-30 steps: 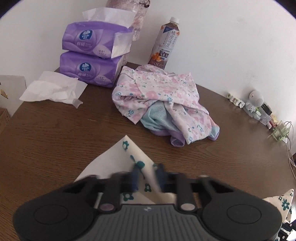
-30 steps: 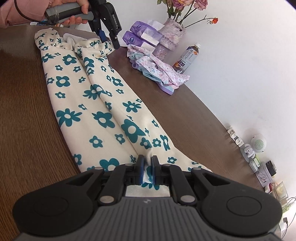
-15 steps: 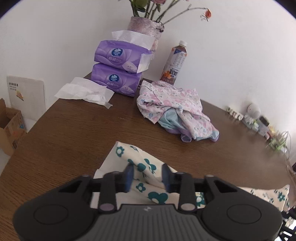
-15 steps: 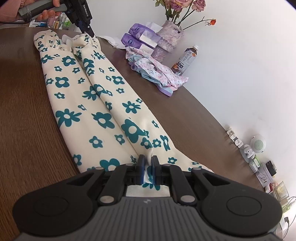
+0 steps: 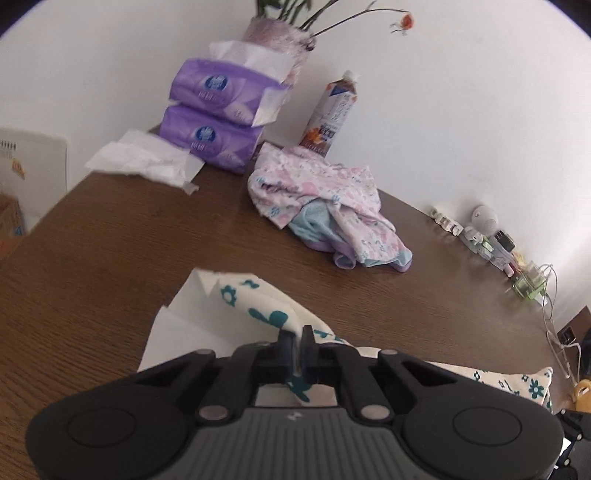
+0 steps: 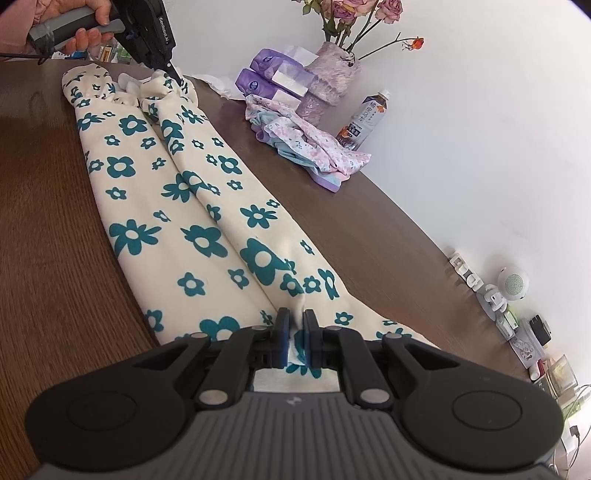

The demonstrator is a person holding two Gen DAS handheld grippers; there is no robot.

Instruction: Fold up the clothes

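Since a second ago the left gripper [image 5: 295, 334] has been opening, shifting along the fabric and closing again; its jaws are now pinching a raised fold of the cream trousers with teal flowers [image 6: 192, 206] at their far end, seen at upper left in the right wrist view, where a hand [image 6: 79, 22] is holding that gripper's handle. At bottom centre of that view the right gripper [image 6: 295, 321] is staying put, jaws clamping the near end. Between them the trousers are lying stretched out along the brown worktop [image 6: 48, 229]. Beyond are sitting a crumpled pink floral garment [image 5: 321, 195], purple tissue packs [image 5: 218, 114] and a drink bottle [image 5: 334, 110].
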